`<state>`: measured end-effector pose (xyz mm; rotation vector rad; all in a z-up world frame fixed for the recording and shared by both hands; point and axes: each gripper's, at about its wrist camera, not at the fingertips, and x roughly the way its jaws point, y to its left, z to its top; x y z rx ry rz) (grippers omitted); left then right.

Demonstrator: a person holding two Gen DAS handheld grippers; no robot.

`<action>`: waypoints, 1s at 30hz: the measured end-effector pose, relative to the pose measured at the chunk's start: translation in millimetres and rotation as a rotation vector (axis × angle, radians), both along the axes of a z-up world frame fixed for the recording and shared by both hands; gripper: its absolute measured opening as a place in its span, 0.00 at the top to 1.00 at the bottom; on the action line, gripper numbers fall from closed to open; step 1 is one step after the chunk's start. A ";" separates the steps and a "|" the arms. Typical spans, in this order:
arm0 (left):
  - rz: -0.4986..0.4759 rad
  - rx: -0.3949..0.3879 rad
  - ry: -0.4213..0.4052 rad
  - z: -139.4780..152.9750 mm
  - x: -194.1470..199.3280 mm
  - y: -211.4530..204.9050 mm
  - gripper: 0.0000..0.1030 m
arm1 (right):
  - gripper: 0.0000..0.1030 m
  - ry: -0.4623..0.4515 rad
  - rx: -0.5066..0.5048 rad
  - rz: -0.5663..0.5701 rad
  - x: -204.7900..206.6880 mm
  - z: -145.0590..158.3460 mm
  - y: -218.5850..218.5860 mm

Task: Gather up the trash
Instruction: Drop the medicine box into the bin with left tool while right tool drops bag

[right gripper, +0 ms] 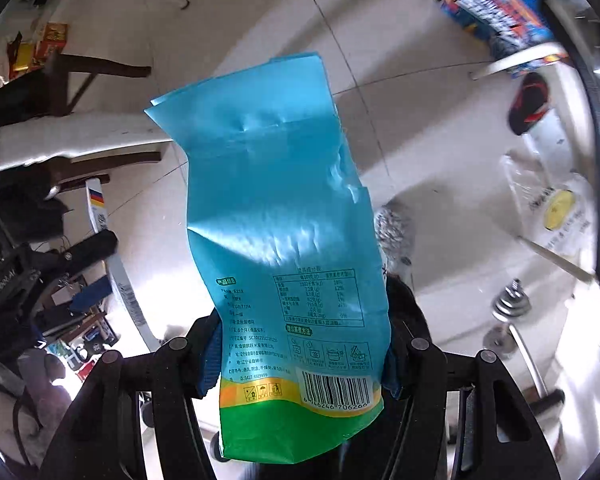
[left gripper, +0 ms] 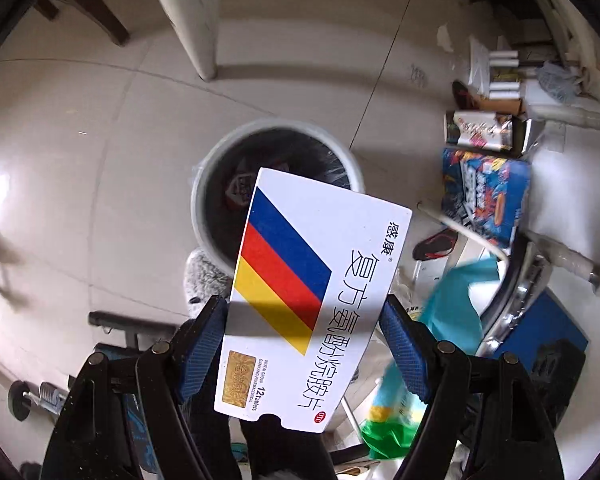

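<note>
My left gripper [left gripper: 304, 320] is shut on a flat white medicine box [left gripper: 312, 300] with blue, red and yellow stripes, its blue pads pressing both long edges. Below and beyond the box stands a round white trash bin [left gripper: 204, 184] with a dark liner and some rubbish inside. My right gripper [right gripper: 300, 356] is shut on an empty teal food bag [right gripper: 284, 216] with a green and yellow bottom band and a barcode. That bag [left gripper: 456, 296] also shows blurred at the right of the left wrist view, and the medicine box [right gripper: 98, 208] shows edge-on at the left of the right wrist view.
A white table leg [left gripper: 196, 20] stands behind the bin on the pale tiled floor. Boxes and packets [left gripper: 484, 188] pile up at the right, with a black and red slipper [left gripper: 436, 246] near them. Dumbbell weights [right gripper: 508, 304] lie on the floor. A dark wooden chair [right gripper: 60, 80] stands at the left.
</note>
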<state>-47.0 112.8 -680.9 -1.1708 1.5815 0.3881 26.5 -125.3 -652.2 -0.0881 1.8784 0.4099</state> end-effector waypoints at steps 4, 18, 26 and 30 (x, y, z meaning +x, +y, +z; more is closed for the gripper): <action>0.003 -0.037 0.001 -54.5 2.6 7.3 0.26 | 0.38 0.052 0.004 0.014 12.6 -91.0 20.5; -0.177 0.339 0.085 -33.3 -19.3 9.7 0.04 | 0.01 0.060 -0.018 0.132 11.0 -159.2 49.0; -0.248 0.380 0.098 2.3 -27.1 -12.4 0.04 | 0.01 -0.153 -0.148 0.268 11.0 -110.2 45.7; -0.257 0.389 0.088 24.9 -29.7 -22.3 0.04 | 0.01 -0.202 -0.164 0.284 7.2 -81.6 44.0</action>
